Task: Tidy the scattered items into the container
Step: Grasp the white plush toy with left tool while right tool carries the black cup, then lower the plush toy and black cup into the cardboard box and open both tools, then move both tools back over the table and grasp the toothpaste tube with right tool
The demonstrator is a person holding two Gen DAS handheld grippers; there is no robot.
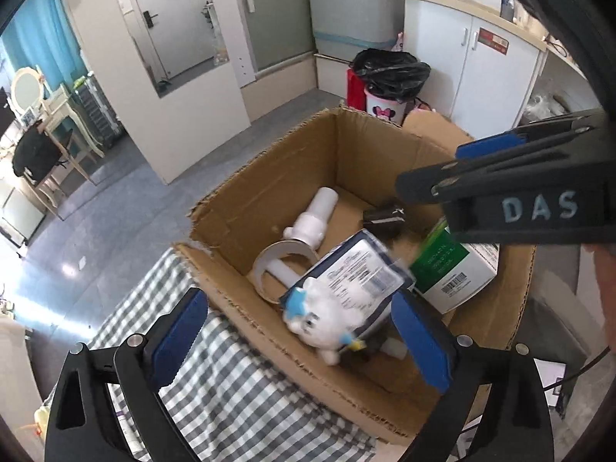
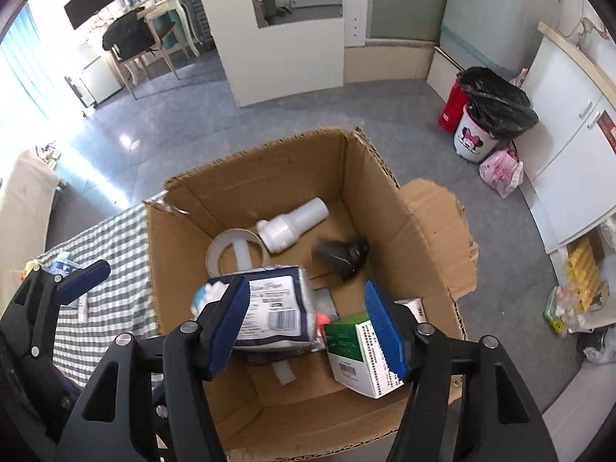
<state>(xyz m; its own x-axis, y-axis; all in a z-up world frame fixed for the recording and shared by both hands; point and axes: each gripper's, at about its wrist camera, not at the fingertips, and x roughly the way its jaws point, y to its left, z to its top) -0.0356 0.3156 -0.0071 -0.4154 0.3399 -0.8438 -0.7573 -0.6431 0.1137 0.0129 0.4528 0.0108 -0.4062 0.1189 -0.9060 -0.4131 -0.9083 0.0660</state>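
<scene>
Both wrist cameras look steeply down, close above the cardboard box (image 1: 269, 192); both share its interior.

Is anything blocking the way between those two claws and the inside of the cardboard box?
Nothing visible does. The cardboard box is open-topped, and both the left gripper and right gripper hang open directly above its contents, like the white plush toy.
</scene>
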